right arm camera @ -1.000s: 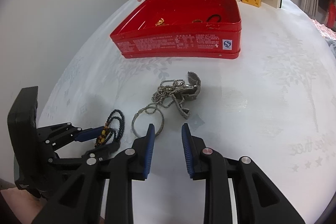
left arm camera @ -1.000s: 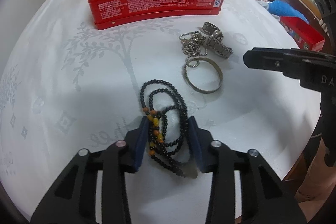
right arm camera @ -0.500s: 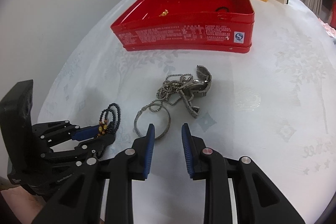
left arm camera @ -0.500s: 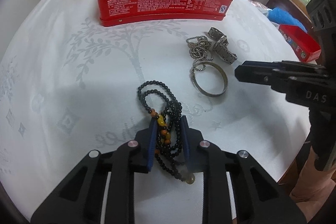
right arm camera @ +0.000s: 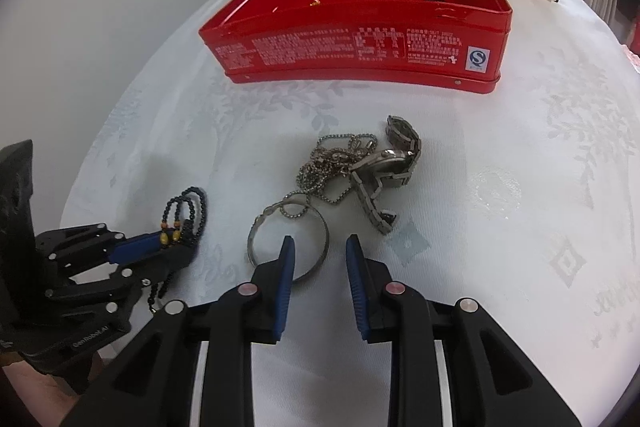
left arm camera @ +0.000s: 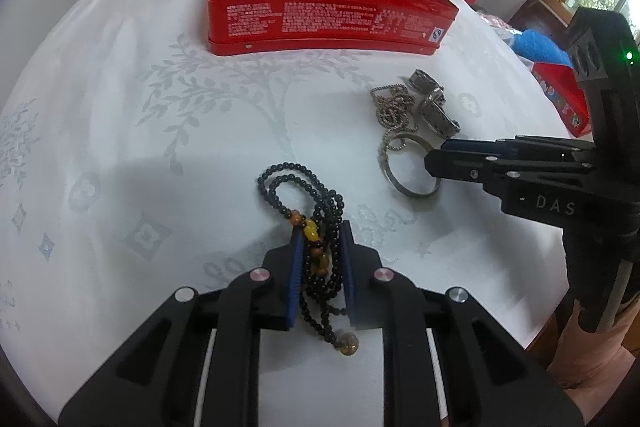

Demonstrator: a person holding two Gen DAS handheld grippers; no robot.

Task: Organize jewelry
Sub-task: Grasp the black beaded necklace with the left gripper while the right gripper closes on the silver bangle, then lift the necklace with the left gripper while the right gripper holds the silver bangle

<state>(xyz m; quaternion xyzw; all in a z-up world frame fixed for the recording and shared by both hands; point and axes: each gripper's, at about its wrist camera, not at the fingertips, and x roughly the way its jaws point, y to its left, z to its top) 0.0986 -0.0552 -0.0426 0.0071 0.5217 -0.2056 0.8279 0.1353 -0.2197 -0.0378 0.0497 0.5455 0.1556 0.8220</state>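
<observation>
While your left gripper (left arm camera: 320,251) is closing on the black bead necklace (left arm camera: 316,227), its strands between the blue pads, the necklace's long axis runs away from you toward the red tin (left arm camera: 320,15). Your right gripper (right arm camera: 320,259), part open and empty, straddles the near rim of the silver bangle (right arm camera: 288,239) on the tablecloth (left arm camera: 120,147).

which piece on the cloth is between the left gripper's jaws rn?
The black bead necklace, the only non-metal piece; left gripper is closing on it. The bangle, chain and watch lie free.
</observation>
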